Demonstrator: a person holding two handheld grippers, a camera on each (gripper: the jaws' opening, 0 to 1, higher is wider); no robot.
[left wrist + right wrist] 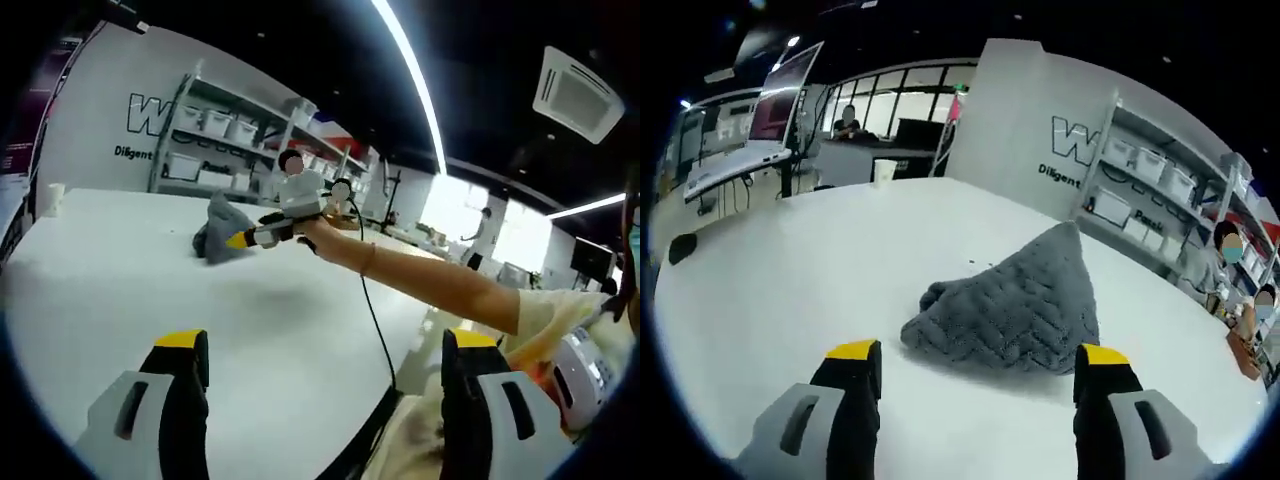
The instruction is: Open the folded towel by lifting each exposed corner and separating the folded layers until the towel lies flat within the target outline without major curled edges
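A grey knitted towel (1010,310) lies bunched in a peaked heap on the white table (790,270), one corner sticking up. My right gripper (977,355) is open, its yellow-tipped jaws low over the table just short of the heap, with nothing between them. In the left gripper view the same towel (218,235) sits far across the table, and the right gripper (240,240), held in a person's hand, points at it from the right. My left gripper (327,345) is open and empty near the table's front edge, well away from the towel.
Shelves with white bins (220,140) stand behind the table. A paper cup (883,168) and an open laptop (750,150) sit at the far side, a small black object (682,247) at the left edge. A black cable (372,320) trails off the table.
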